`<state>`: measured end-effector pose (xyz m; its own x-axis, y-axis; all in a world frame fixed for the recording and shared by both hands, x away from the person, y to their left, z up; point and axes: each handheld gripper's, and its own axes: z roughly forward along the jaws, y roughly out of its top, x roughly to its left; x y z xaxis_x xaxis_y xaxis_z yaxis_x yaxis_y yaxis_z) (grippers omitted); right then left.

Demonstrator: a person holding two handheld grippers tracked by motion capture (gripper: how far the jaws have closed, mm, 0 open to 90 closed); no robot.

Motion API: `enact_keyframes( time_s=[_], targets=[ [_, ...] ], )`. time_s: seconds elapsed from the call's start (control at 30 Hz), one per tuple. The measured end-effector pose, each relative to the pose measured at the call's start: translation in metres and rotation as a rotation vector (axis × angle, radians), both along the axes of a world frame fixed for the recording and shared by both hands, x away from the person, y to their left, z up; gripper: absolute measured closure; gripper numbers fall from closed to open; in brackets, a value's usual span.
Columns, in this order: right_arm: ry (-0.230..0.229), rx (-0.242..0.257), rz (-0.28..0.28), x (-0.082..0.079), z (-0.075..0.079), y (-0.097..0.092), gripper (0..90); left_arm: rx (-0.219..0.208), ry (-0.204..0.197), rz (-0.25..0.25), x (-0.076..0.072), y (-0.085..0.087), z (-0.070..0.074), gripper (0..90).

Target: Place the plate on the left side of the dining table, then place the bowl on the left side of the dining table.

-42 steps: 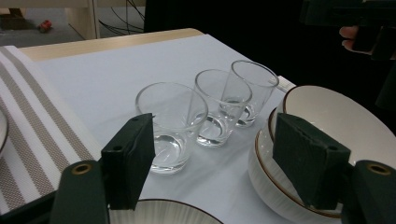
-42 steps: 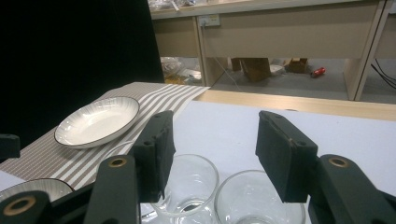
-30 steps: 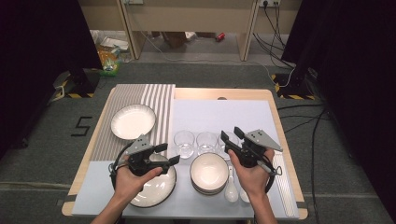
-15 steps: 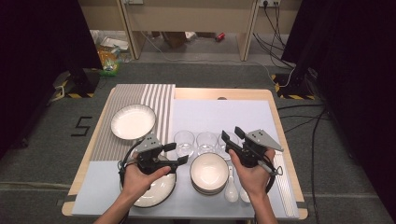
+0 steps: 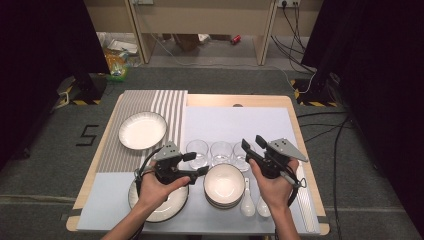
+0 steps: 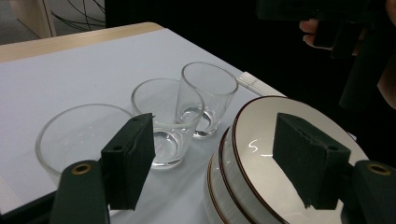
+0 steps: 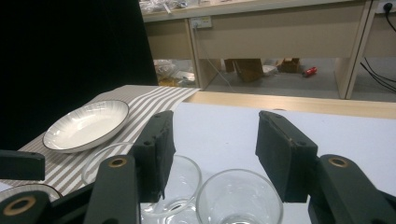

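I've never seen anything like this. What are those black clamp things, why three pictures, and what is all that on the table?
A person holds a hand-operated clamp in each hand: the left gripper and the right gripper. Both are open and hold nothing. One picture comes from a camera above the table; the other two come from small cameras riding on each gripper, looking out between its black jaws. On the table stand three clear glasses in a row, a stack of bowls, two white spoons, a plate on a striped mat, and another plate under the left hand.
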<state>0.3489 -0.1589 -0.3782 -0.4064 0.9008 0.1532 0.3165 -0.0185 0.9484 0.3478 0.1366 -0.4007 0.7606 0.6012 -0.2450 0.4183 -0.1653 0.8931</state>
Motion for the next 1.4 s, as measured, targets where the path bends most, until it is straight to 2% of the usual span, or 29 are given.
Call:
enact_keyframes(
  time_s=[0.07,0.27,0.67,0.7,0.93,1.13,1.4],
  targets=[
    [0.015,0.009,-0.010,0.000,-0.001,-0.002,47.0,0.004,0.002,-0.002,0.001,-0.002,-0.001,29.1],
    [-0.003,0.004,-0.015,-0.002,0.002,-0.004,47.0,0.013,0.001,-0.010,0.002,-0.005,-0.003,29.1],
    [-0.003,0.011,-0.036,-0.001,0.003,-0.013,47.0,0.003,-0.001,-0.022,0.005,-0.013,-0.004,29.1],
    [-0.007,0.012,-0.040,0.000,0.003,-0.014,47.0,0.013,-0.003,-0.028,0.006,-0.014,-0.004,29.1],
    [-0.001,0.011,-0.038,-0.001,0.003,-0.012,47.0,0.008,-0.005,-0.036,0.007,-0.018,-0.007,29.6],
    [-0.006,0.006,-0.034,-0.002,0.005,-0.010,47.0,0.034,0.009,-0.050,0.007,-0.024,-0.011,32.7],
    [-0.003,0.007,-0.031,-0.003,0.005,-0.009,47.0,0.069,0.000,-0.064,0.010,-0.033,-0.012,41.4]
  ],
)
